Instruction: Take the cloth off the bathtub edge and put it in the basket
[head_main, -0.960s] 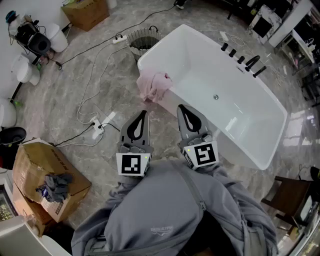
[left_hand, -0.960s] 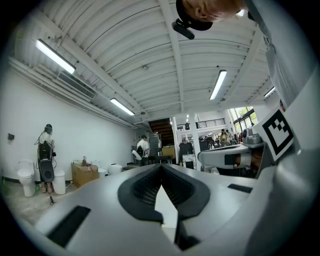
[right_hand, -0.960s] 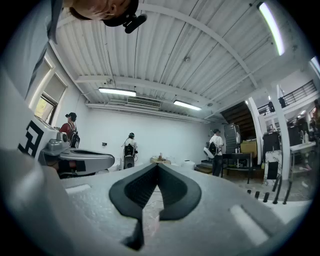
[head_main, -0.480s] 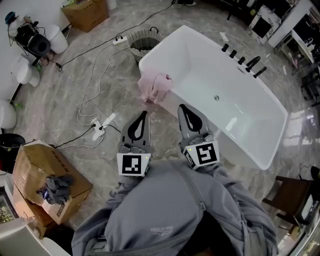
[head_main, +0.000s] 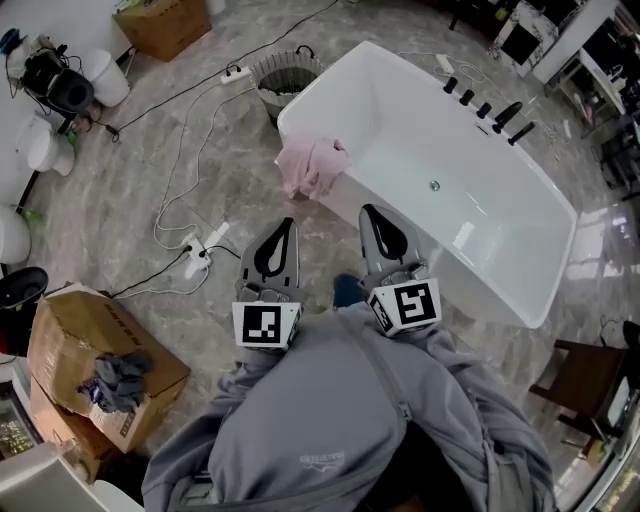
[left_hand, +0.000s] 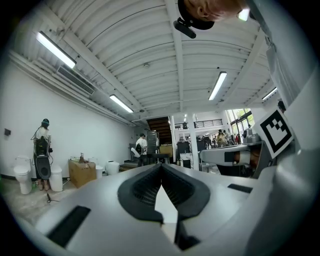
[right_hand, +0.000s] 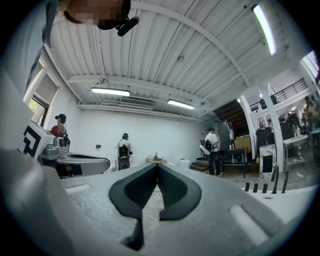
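A pink cloth (head_main: 312, 167) hangs over the near left edge of the white bathtub (head_main: 520, 240) in the head view. A round wire basket (head_main: 283, 82) stands on the floor just beyond the tub's left end. My left gripper (head_main: 288, 224) and right gripper (head_main: 366, 211) are held level side by side in front of my chest, short of the cloth. Both are shut with nothing between the jaws. In the left gripper view the left gripper (left_hand: 160, 166) shows tips closed together; the right gripper (right_hand: 157, 165) looks the same in its own view.
White cables and a power strip (head_main: 203, 249) lie on the marble floor to the left. An open cardboard box (head_main: 95, 365) holding grey rags sits at the lower left. Black taps (head_main: 500, 115) line the tub's far rim. People stand far off in both gripper views.
The view has shifted slightly: the tub and cloth sit a little higher in the frame. A dark shoe shows between the grippers. Both grippers stay shut and side by side.
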